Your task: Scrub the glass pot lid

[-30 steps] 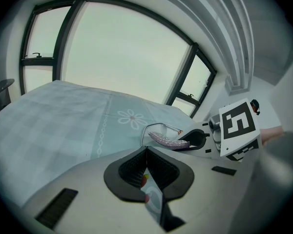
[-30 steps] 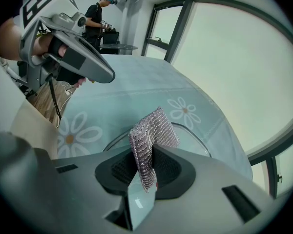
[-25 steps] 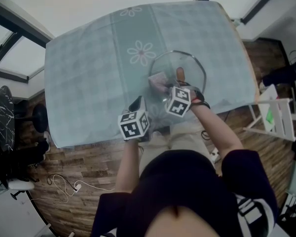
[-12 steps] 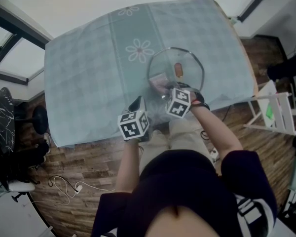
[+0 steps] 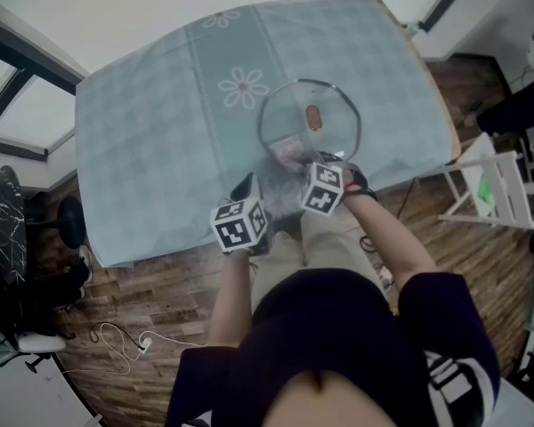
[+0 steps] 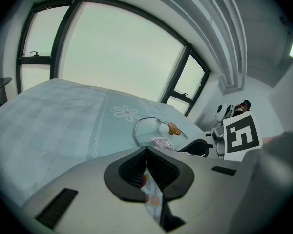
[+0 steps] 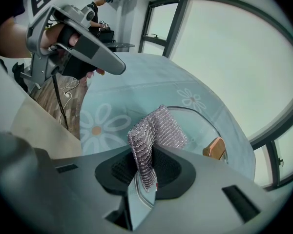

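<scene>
Jaws of right gripper (image 7: 143,168) pulled scrubber (image 7: 158,130) toward lid's (image 5: 335,128) rim.

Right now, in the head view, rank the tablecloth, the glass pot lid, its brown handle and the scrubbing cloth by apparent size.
1. tablecloth
2. glass pot lid
3. scrubbing cloth, partly hidden, so only its visible patch counts
4. brown handle, somewhat smaller than that patch

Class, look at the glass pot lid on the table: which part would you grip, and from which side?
I'd grip the brown knob of the glass pot lid, coming from above. It stands up at the dome's middle; the rim lies low on the tablecloth, leaving a claw little to pinch.
</scene>
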Demonstrator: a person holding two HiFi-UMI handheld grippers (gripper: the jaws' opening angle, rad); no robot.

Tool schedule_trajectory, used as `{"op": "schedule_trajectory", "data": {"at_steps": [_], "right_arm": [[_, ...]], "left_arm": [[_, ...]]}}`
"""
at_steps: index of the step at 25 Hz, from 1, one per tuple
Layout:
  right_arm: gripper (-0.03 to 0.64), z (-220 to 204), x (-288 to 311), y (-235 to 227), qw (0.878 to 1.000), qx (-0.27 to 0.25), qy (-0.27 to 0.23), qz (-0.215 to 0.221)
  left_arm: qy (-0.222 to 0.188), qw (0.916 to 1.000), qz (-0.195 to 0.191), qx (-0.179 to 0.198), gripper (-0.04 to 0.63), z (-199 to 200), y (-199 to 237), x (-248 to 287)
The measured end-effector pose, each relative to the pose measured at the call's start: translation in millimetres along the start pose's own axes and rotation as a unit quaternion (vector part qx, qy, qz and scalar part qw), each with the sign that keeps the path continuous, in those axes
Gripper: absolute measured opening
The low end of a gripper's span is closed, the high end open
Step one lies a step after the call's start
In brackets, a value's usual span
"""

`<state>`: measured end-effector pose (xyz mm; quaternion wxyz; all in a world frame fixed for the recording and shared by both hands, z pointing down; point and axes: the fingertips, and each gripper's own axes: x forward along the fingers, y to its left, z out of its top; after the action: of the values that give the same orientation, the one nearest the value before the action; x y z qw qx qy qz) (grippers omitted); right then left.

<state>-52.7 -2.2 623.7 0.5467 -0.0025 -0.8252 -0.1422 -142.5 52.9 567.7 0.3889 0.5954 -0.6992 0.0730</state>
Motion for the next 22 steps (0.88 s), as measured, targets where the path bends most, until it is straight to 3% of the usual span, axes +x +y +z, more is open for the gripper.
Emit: {"op": "schedule_trajectory", "data": {"at_steps": [22], "right_arm": [[0.08, -39, -16, 41, 0.998, 0.053, 0.013, 0.011]], "left_arm": [[0.011, 0.9995, -0.025, 0.015, 0.0, -20, -27, -2]]}}
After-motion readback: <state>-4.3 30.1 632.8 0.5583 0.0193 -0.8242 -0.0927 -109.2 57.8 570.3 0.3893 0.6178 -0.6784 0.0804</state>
